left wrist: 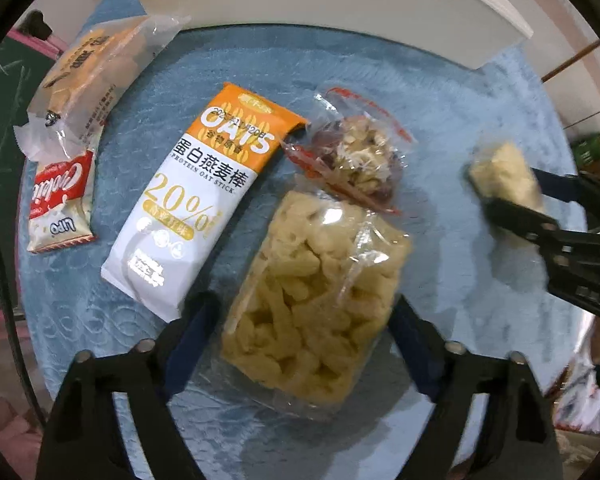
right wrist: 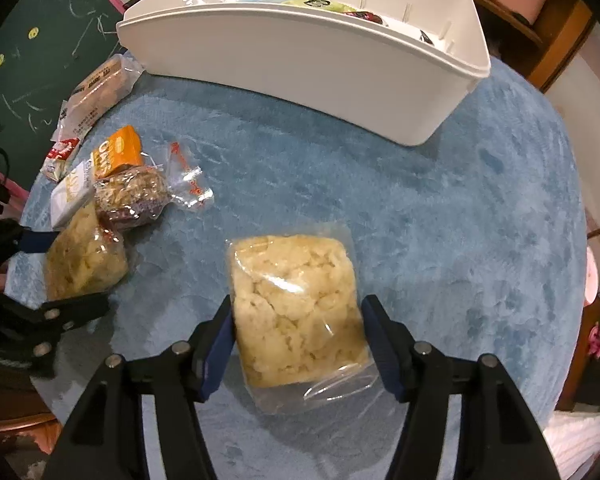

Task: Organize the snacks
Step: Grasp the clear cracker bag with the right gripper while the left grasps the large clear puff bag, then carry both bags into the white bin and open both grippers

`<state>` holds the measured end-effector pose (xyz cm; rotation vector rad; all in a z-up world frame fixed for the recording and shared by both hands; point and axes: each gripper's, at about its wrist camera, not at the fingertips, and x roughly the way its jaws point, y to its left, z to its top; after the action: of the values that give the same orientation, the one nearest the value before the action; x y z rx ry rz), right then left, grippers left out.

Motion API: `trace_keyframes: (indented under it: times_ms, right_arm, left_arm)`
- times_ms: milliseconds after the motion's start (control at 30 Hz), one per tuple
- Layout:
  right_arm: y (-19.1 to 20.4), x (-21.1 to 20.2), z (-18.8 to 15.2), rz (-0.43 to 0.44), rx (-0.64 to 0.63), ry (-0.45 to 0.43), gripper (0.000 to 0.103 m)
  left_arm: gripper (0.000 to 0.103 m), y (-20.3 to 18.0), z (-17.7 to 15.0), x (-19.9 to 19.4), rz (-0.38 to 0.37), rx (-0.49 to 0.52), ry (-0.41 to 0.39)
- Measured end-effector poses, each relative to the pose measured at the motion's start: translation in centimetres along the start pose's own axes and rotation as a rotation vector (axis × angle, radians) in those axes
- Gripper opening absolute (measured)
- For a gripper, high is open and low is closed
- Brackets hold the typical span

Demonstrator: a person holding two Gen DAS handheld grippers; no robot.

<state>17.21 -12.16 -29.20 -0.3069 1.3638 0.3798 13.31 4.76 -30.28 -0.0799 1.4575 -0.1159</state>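
The cloth [right wrist: 400, 200] covering the table is pale blue with a faint mottled nap. The bin [right wrist: 300, 68] is plain white. The oat bar pack [left wrist: 188, 200] is orange at the top with white lettering, white below with gold figures and black characters. The small wafer pack [left wrist: 60, 204] is red and white with white script. The long clear wrapper [left wrist: 80, 80] shows tan biscuit and dark print. The fried-stick bag [left wrist: 312, 308] is clear over yellow-beige pieces. The nut bag [left wrist: 360, 152] is clear with red stripes, holding brown and purplish bits. The rice cake bag [right wrist: 296, 312] is clear over pale cream. Both grippers are black with blue pads [right wrist: 216, 344].
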Motion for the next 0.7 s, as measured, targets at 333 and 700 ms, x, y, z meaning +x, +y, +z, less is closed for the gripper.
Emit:
trace_keyframes:
  times_ms: [333,700]
  right_arm:
    - [0.0,-2.9,-3.7,0.106,0.077,-0.010,0.060]
    - [1.2,-12.1,-2.1,0.166,0.058,-0.176,0.060]
  left_arm:
    - [0.068,-2.1,-1.8,-3.1,-0.045,0.022,-0.070]
    - [0.068,-4.3,0.4,-14.6,-0.104,0.084,-0.315]
